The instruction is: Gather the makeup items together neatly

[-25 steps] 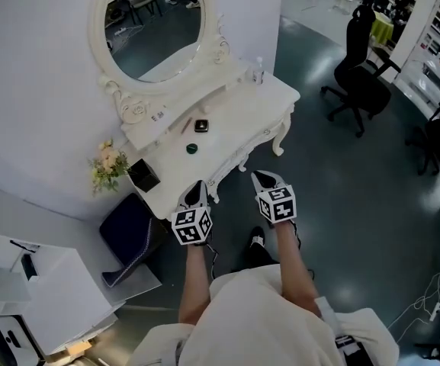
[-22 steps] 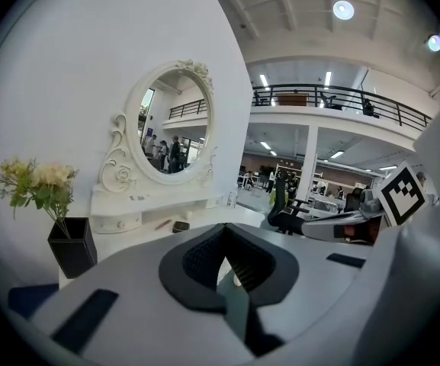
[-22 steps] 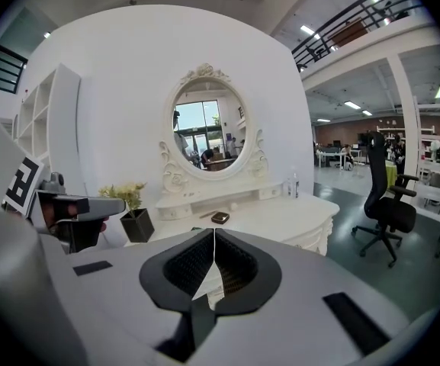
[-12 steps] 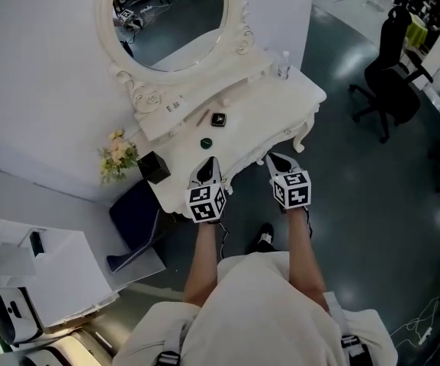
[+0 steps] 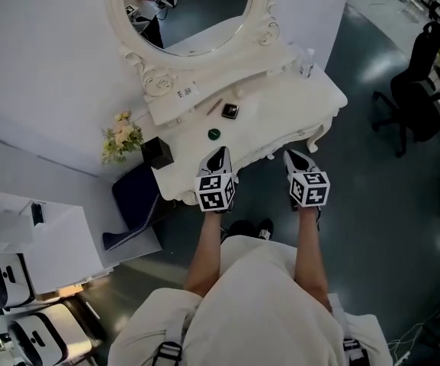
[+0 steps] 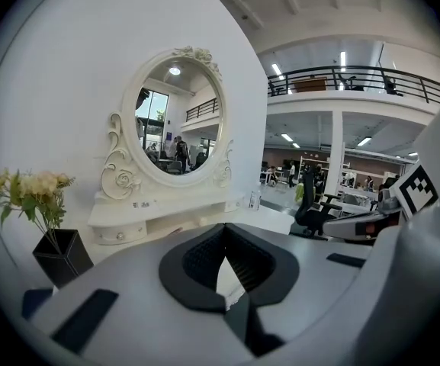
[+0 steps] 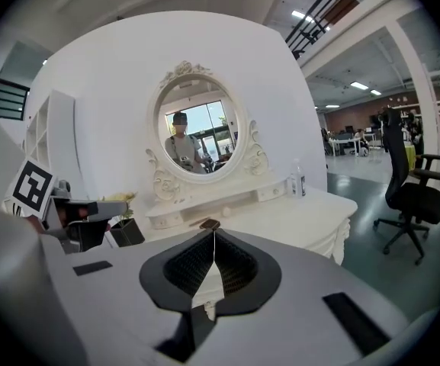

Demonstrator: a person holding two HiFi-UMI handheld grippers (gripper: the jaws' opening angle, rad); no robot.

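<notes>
Makeup items (image 5: 229, 111) dot carved white vanity (image 5: 281, 109); left tool (image 5: 218, 153), right tool (image 5: 293, 156) pinched closed

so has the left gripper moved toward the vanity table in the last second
Yes. The left gripper has moved forward, further in over the vanity table, and is now closer to the small round green item.

The top edge of the head view is cutting off the mirror (image 5: 189, 14). Ahead of the left gripper (image 5: 219, 152), a small green thing (image 5: 214, 134) and a dark square thing (image 5: 230, 111) are looking too tiny to name. In the left gripper view, its body is covering most of the table (image 6: 267, 215).
</notes>
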